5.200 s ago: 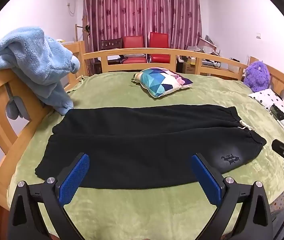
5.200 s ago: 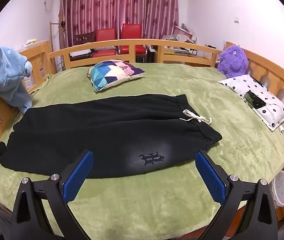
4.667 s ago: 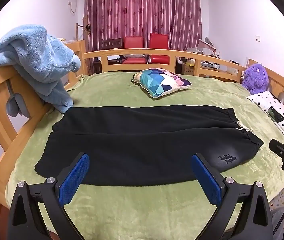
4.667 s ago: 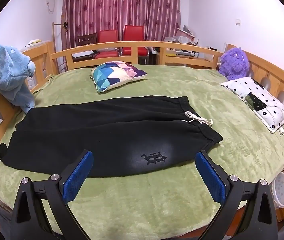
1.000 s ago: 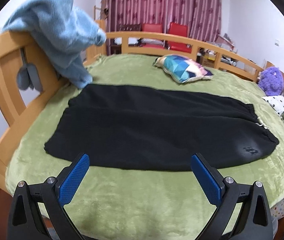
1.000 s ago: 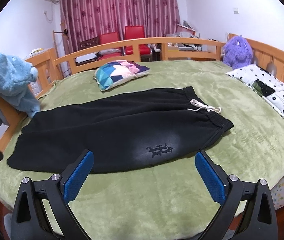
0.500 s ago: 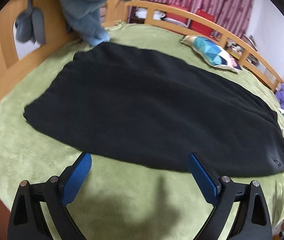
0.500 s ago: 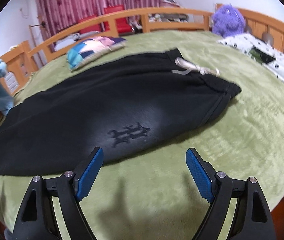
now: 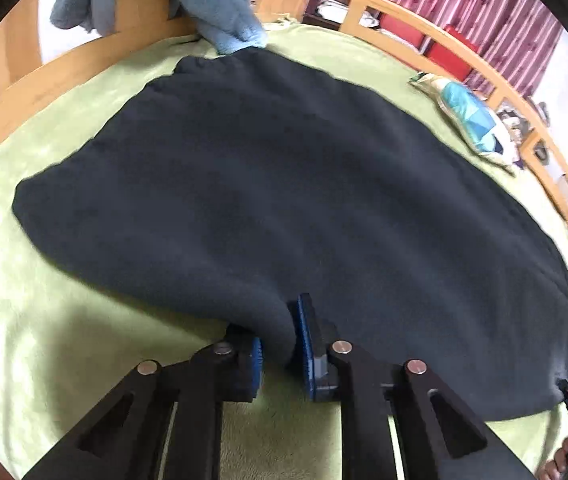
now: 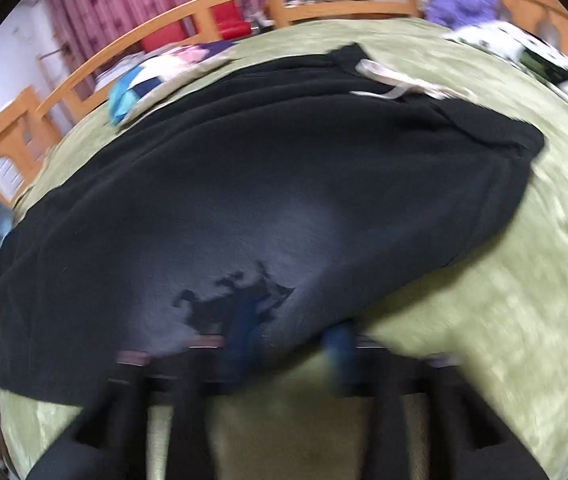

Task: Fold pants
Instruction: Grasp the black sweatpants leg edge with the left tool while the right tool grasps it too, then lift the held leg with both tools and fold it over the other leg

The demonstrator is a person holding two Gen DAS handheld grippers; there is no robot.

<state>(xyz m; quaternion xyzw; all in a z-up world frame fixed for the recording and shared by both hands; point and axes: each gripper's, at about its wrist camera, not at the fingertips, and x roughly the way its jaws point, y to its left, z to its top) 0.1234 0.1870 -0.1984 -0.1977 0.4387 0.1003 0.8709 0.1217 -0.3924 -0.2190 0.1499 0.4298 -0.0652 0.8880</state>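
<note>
The black pants [image 9: 284, 200] are spread on the green bed [image 9: 24, 340]. Their near edge is pinched by the left gripper [image 9: 278, 346]. The right gripper [image 10: 292, 344] is blurred; its grip cannot be judged.

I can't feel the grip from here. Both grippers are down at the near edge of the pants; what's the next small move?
Probably close the right gripper: its view is blurred, jaws apparently still straddling the hem of the pants. The left gripper already pinches that edge. Then lift both together.
</note>
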